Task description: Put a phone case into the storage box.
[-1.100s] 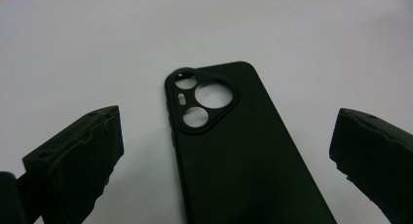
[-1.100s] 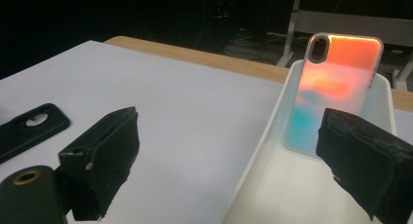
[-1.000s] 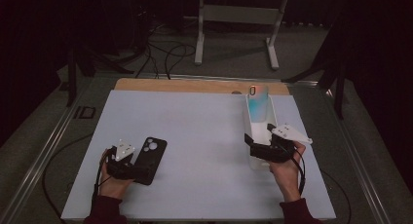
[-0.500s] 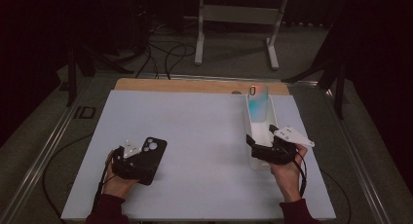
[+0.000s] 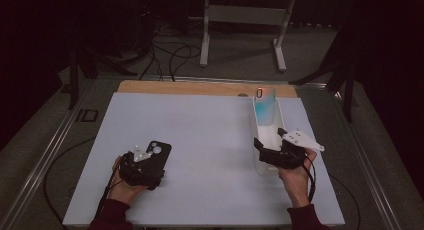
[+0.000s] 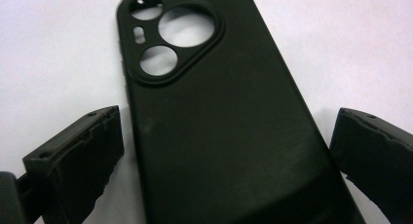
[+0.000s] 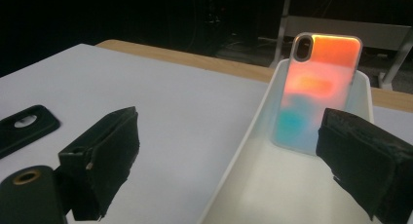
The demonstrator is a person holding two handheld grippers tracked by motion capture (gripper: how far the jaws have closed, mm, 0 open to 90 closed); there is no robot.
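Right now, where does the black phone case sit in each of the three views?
High view: the black phone case lies flat at lower left, just ahead of the left tongs.
Left gripper view: it runs up the middle between the two open jaws, camera cutout at the top.
Right gripper view: its cutout end sits at the far left edge.
Shared landmark: the white table under it.
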